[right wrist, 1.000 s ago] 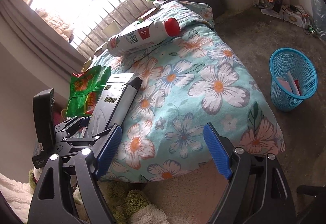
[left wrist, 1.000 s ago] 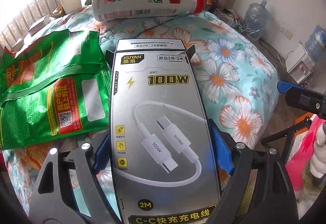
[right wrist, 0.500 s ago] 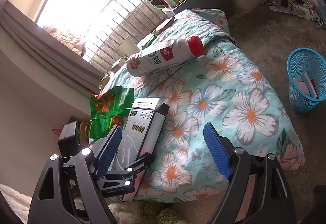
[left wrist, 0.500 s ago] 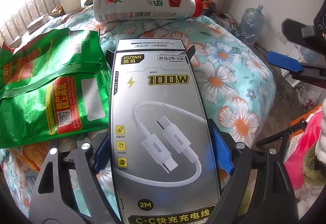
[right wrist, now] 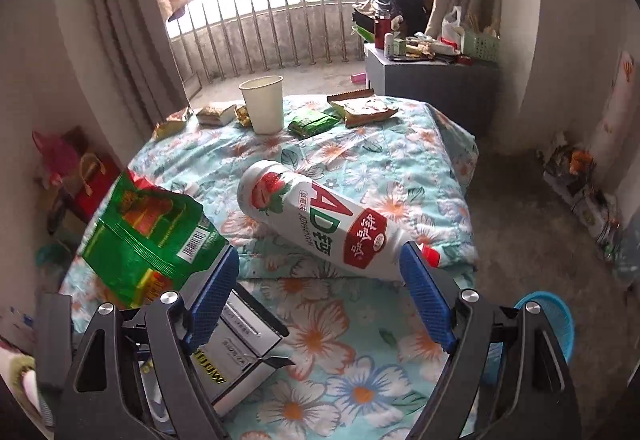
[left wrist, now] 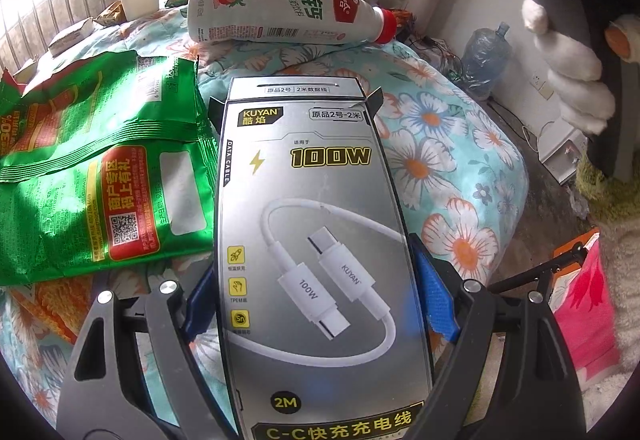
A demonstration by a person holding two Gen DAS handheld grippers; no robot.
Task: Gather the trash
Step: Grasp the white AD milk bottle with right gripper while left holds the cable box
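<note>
My left gripper (left wrist: 316, 300) is shut on a silver cable box (left wrist: 316, 224) printed "100W", held above the floral-covered table (left wrist: 460, 175); the box also shows in the right wrist view (right wrist: 240, 356). My right gripper (right wrist: 320, 300) is open and empty, above the table, pointing at a white strawberry drink bottle (right wrist: 320, 220) lying on its side; the bottle also shows in the left wrist view (left wrist: 288, 11). A green snack bag (right wrist: 148, 240) lies left of the box, seen in the left wrist view too (left wrist: 96, 167).
A paper cup (right wrist: 262, 101) and several small wrappers (right wrist: 360, 107) sit at the table's far edge. A blue trash basket (right wrist: 544, 332) stands on the floor to the right. A cluttered grey cabinet (right wrist: 432, 79) is behind, and a water jug (left wrist: 484, 55) by the wall.
My right gripper has swung up and over the table toward the bottle; the basket slid to its lower right. My left gripper holds the box and has barely moved.
</note>
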